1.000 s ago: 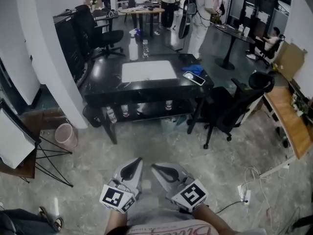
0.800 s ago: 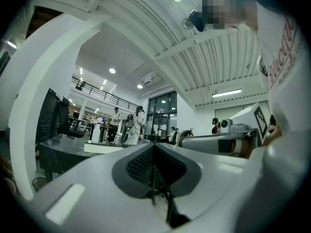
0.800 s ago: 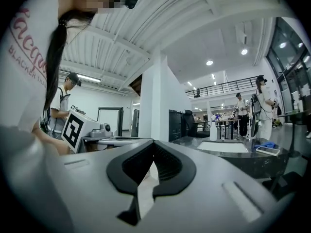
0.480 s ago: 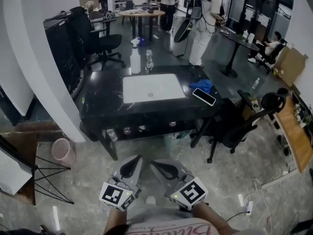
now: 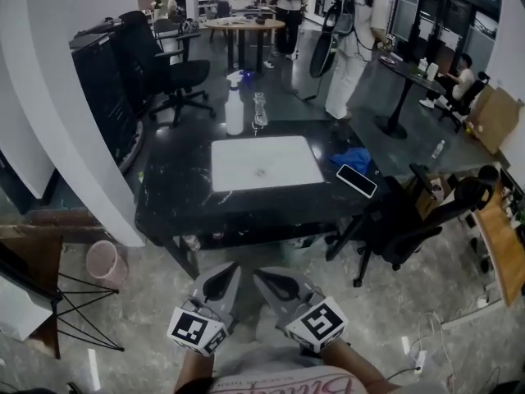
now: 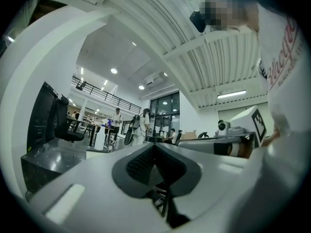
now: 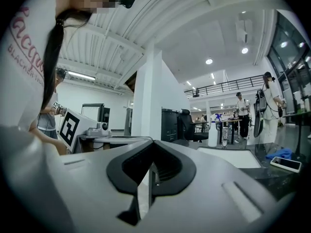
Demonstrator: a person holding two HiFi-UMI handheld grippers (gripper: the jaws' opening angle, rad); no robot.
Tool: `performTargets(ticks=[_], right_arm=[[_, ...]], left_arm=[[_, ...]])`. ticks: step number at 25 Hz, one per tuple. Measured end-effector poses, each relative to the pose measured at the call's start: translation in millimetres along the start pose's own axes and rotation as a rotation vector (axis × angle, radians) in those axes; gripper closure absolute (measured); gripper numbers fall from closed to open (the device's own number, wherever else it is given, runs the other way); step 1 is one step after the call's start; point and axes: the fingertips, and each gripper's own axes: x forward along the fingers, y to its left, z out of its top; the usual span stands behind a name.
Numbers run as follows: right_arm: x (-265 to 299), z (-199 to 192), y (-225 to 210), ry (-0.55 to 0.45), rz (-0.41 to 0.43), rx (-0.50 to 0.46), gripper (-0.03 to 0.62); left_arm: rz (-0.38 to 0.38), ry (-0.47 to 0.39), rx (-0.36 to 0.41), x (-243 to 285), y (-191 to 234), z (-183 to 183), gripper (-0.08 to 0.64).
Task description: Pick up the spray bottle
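Note:
The spray bottle [image 5: 234,109], white with a blue head, stands upright at the far edge of the black table [image 5: 176,187]. It also shows far off in the right gripper view, spray bottle [image 7: 213,131]. My left gripper [image 5: 227,271] and right gripper [image 5: 262,277] are side by side at the bottom of the head view, over the floor and short of the table's near edge. Both point toward the table, level, jaws together with nothing between them. In their own views the left gripper [image 6: 154,148] and right gripper [image 7: 153,155] hold nothing.
A clear bottle [image 5: 259,111] stands right of the spray bottle. A white mat [image 5: 264,162], a blue cloth [image 5: 354,158] and a phone [image 5: 357,180] lie on the table. A black chair [image 5: 410,220] sits at its right, a white column [image 5: 74,121] and pink bin [image 5: 102,261] left. A person [image 5: 354,43] stands beyond.
The table and spray bottle have come nearer and lower in the head view as I walked toward them. Both grippers stay shut and side by side.

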Motion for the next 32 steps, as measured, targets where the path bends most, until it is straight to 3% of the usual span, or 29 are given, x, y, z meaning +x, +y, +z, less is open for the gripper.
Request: performTargets(ticks=[11, 20, 30, 32], right_arm=[[47.4, 4.0, -67.2, -0.053, -0.029, 0.020, 0.591], [106.0, 2.2, -155.4, -0.044, -0.040, 0.055, 0.591], [166.4, 3.3, -241.2, -0.023, -0.034, 0.084, 0.591], [177.1, 2.4, -251.2, -0.015, -0.022, 0.077, 0.591]], left_arm=[[-0.003, 0.036, 0.018, 58.7, 51.6, -6.1, 0.560], [-0.022, 0.080, 0.054, 143.8, 109.1, -14.9, 0.560], [0.011, 0.088, 0.058, 243.8, 195.6, -12.6, 0.558], [0.020, 0.087, 0.065, 258.2, 214.7, -14.0, 0.482]])
